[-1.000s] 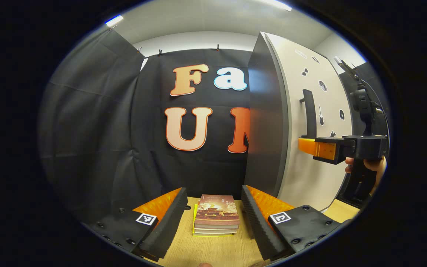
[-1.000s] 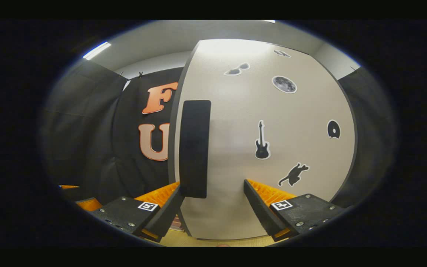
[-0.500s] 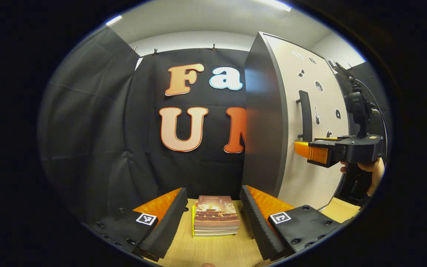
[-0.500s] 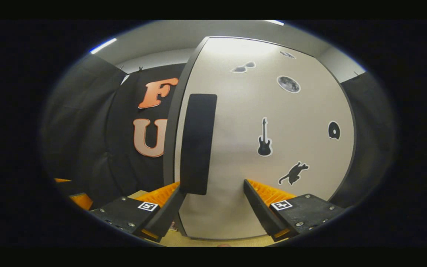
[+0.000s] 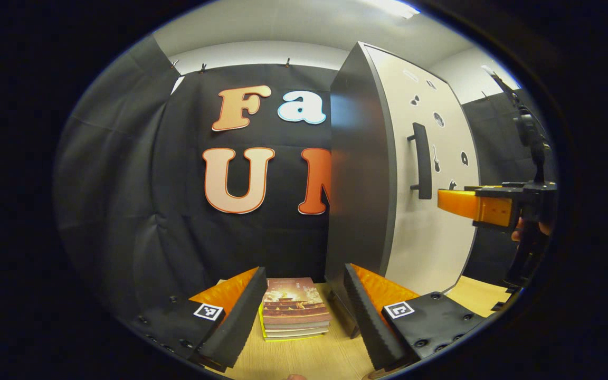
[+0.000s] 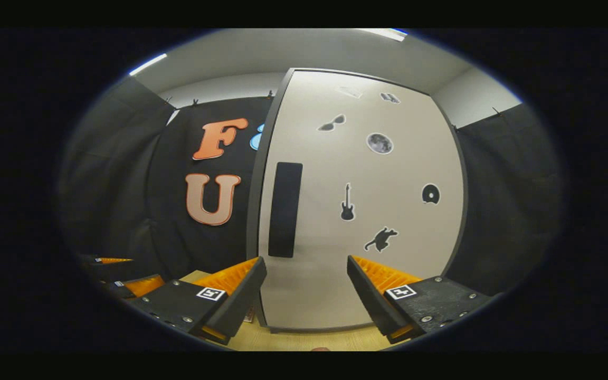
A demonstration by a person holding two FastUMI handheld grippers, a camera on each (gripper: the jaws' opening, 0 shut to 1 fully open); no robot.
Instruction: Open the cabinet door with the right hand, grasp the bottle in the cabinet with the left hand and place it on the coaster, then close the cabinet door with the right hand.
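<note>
1. Left gripper view: left tongs (image 5: 300,309) spread, hovering low over the surface (image 5: 304,359), stack of books (image 5: 294,315) between the fingers. Cabinet door (image 5: 430,174) closed at right, handle (image 5: 421,168) upright near its left edge. Right tongs (image 5: 454,203) level near the handle, apart from it; spread or not, cannot tell here.

2. Right gripper view: right tongs (image 6: 306,285) spread, empty, facing the cabinet door (image 6: 367,211); handle (image 6: 284,209) up and left of the gap. Bottle presumably behind the door. Best shifted left to straddle the handle, pinched squarely, then pulled along the hinge arc.
</note>
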